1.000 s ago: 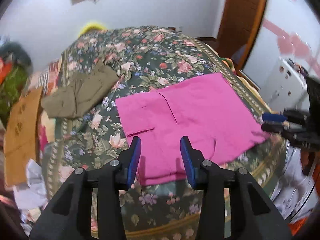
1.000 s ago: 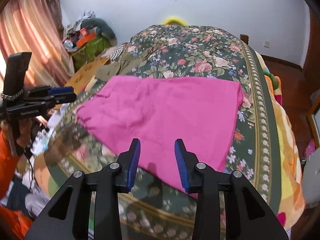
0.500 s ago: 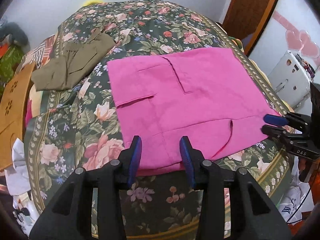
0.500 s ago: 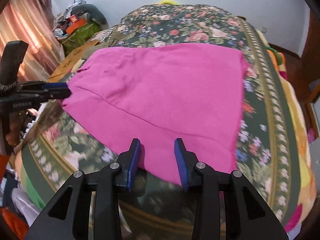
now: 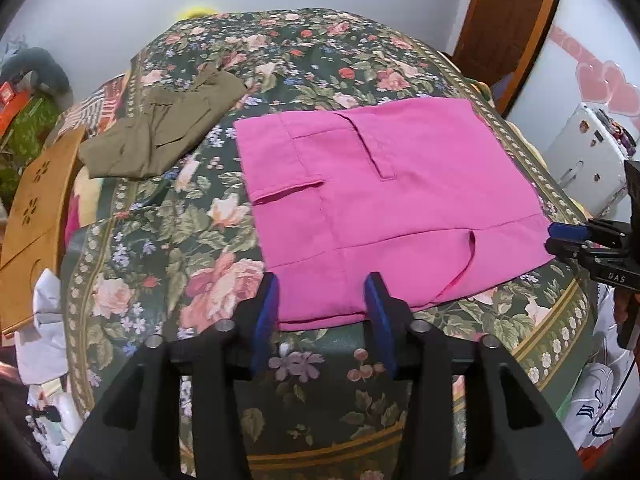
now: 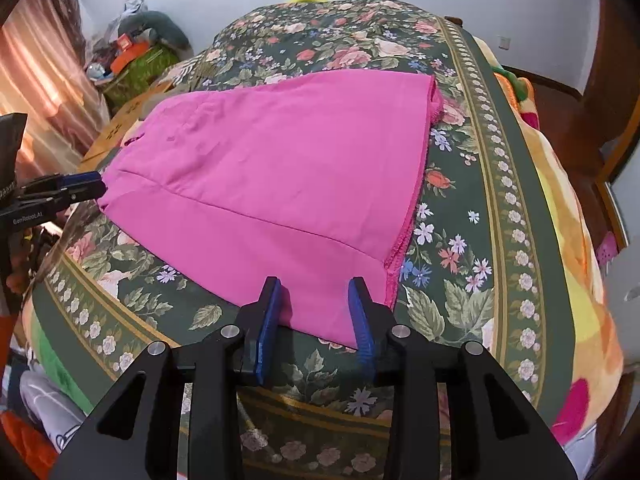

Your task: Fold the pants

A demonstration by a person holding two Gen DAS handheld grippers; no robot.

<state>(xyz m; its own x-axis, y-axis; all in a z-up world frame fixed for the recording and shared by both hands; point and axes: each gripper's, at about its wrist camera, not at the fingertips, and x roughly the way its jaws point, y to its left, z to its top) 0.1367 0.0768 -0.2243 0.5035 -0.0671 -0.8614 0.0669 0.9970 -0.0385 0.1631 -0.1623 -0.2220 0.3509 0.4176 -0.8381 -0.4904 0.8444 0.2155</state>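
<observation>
The pink pants (image 5: 384, 204) lie flat on the floral bedspread (image 5: 192, 248), pockets and fly showing. In the right wrist view the pants (image 6: 280, 184) show their hem side. My left gripper (image 5: 325, 304) is open, its jaws on either side of the near waist-side edge, close above the bed. My right gripper (image 6: 314, 300) is open, its jaws on either side of the near hem corner. Each gripper shows in the other's view: the right one (image 5: 560, 236) at the pants' right corner, the left one (image 6: 84, 184) at the left corner.
Olive-green pants (image 5: 160, 136) lie crumpled at the bed's far left. A wooden board (image 5: 36, 216) leans beside the bed on the left. A white appliance (image 5: 588, 168) stands to the right. Clutter (image 6: 136, 48) sits in the far corner by a curtain.
Both grippers have come down and forward toward the near edge of the pink pants, which now sits between each pair of jaws. The pants have not moved.
</observation>
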